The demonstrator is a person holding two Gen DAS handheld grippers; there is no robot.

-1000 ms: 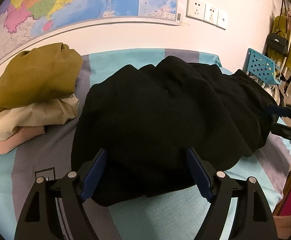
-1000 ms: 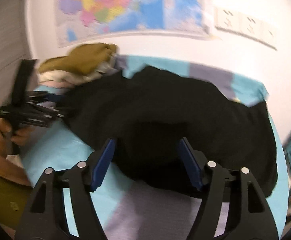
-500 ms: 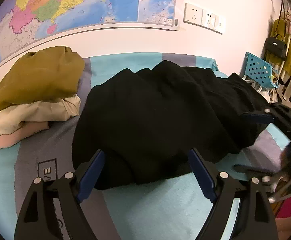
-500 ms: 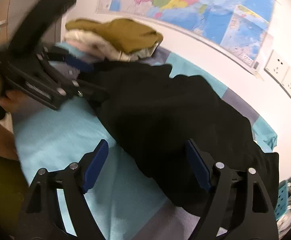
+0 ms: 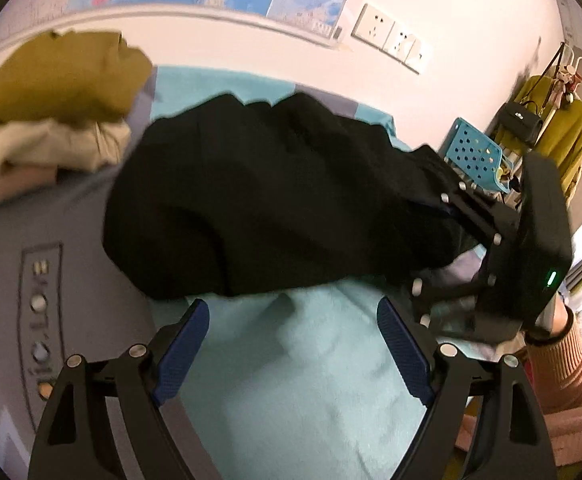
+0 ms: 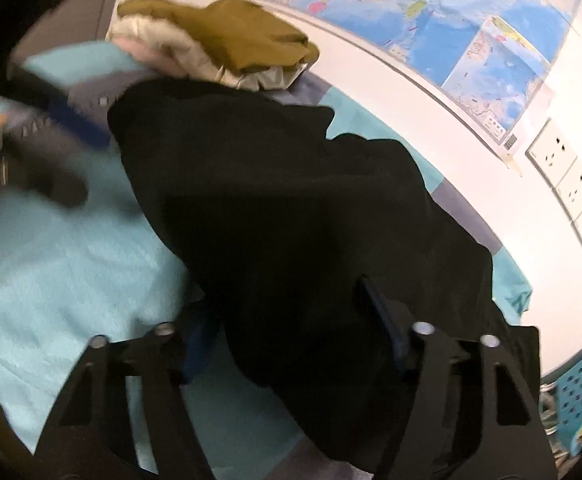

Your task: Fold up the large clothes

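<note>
bed [image 5: 311, 380] — teal-grey cover | black garment [image 5: 275, 208] heaped mid-bed, bunched, no clean fold visible — task looks early, spreading and every fold left | clothes pile [image 6: 227, 40] at head end, apart | right gripper [image 6: 287, 320] spread, fingers straddling garment's edge | left gripper [image 5: 291, 340] spread, empty, just short of hem

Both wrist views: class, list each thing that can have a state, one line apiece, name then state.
black garment: crumpled in a heap on the bed, unfolded.
left gripper: open, empty, over bare sheet just short of the garment.
right gripper: open, fingers astride the garment's edge.
clothes pile: stacked at the bed's far corner, olive piece on top.
</note>
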